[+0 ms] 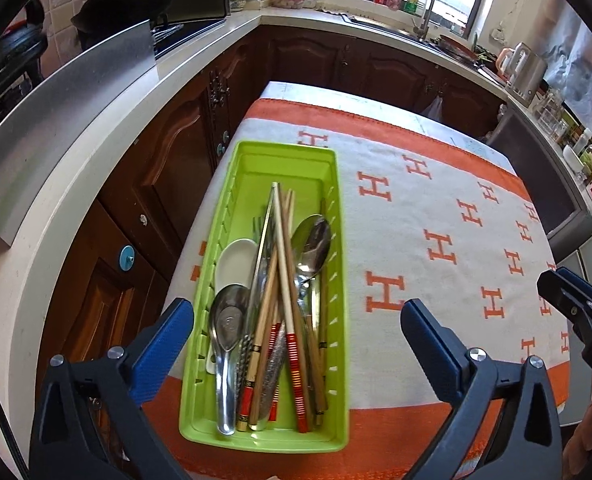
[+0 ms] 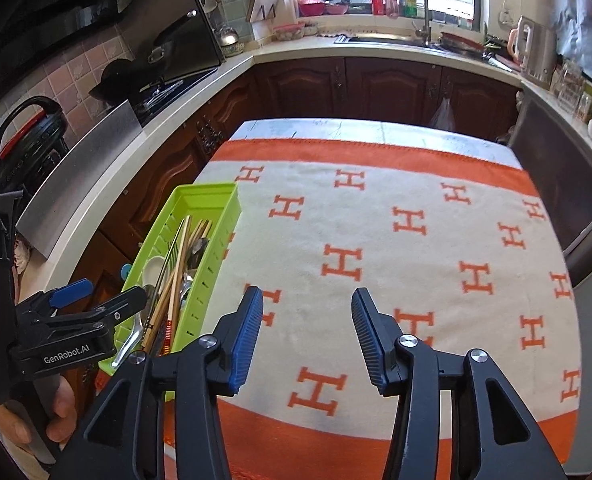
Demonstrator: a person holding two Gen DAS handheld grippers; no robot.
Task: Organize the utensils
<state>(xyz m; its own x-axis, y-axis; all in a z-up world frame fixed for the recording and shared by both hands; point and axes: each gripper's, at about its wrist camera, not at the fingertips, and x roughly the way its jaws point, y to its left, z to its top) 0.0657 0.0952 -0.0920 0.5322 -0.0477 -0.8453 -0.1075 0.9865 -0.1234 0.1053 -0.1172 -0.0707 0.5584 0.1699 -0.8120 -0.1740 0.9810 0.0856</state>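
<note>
Now the left gripper [image 1: 296,332] hangs over the near end of the green tray [image 1: 324,436], its 2 blue-padded fingers [image 1: 167,344] spread wide and gripping nothing; one finger sits outside the tray's left wall, the other over the cloth to its right. The tray lies lengthwise along the left edge of the table [image 2: 376,130], on a white and orange cloth [image 1: 436,248] patterned with H letters.

Inside the tray the utensils are heaped together toward the near end. A steel spoon [image 1: 225,332] lies at the left, bowl up, with a white ceramic spoon [image 1: 235,258] just behind it. A bundle of chopsticks [image 1: 283,280] runs down the middle, some with red banded ends near the front wall. A second steel spoon [image 1: 312,246] rests at the right, its bowl tilted against the chopsticks. A fork [image 1: 257,226] shows only its tines behind the white spoon.

The right gripper [image 2: 306,328] is held over bare cloth, well apart from the tray and to its right, jaws wide and empty. In the right wrist view the left gripper appears at the tray's near end, a hand [image 2: 55,412] gripping its handle.
</note>
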